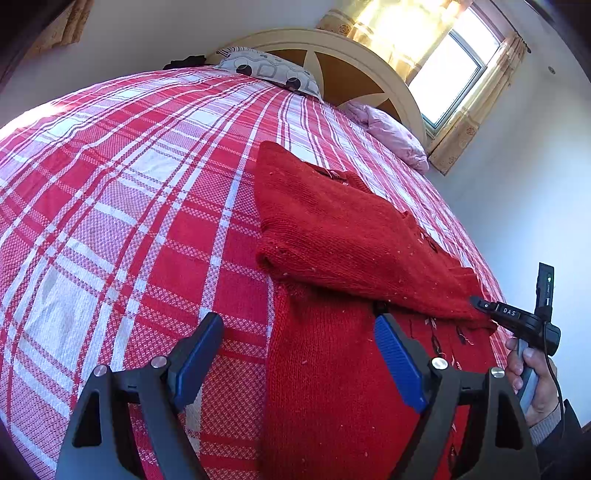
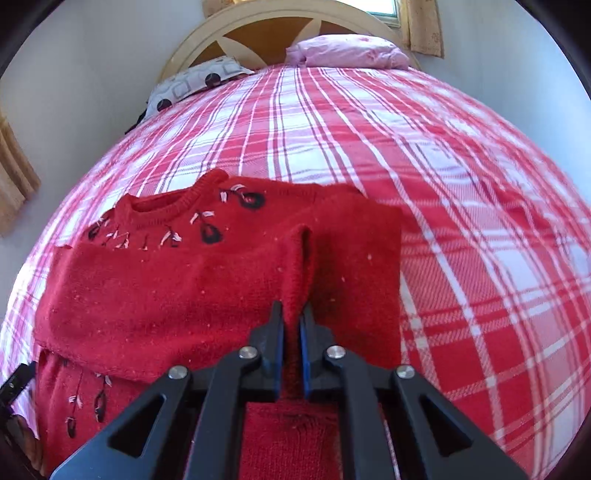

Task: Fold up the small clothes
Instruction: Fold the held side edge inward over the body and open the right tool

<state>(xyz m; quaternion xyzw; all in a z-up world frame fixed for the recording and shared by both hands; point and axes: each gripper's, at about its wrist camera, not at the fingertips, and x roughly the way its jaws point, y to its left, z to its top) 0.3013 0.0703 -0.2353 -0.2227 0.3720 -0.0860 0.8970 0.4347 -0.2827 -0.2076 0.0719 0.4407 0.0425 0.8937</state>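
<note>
On the plaid bedspread [image 2: 424,184], near its foot end and well short of the headboard [image 2: 258,33], lies a red sweater [image 2: 166,295] with black and pink embroidery around the neckline. One sleeve is folded across the sweater's body, and the right gripper [image 2: 291,325] has the cuff end of that sleeve: its blue pads [image 2: 303,354] stand nearly together with a raised ridge of red knit pinched between them. From the left wrist view the same gripper [image 1: 480,308] shows at the sweater's far edge, its tip buried in the fold, with the person's hand [image 1: 532,380] around its handle. The left gripper [image 1: 299,354] hovers over the sweater's lower part, jaws spread wide and holding nothing; one pad [image 1: 399,365] is over the red knit, the other [image 1: 195,362] over bare bedspread beside the sweater. A grey patterned pillow [image 2: 192,85] and a pink pillow [image 2: 347,51] rest against the headboard. Beyond the headboard, a window [image 1: 447,74] with yellow curtains [image 1: 472,122] lets in bright light.
</note>
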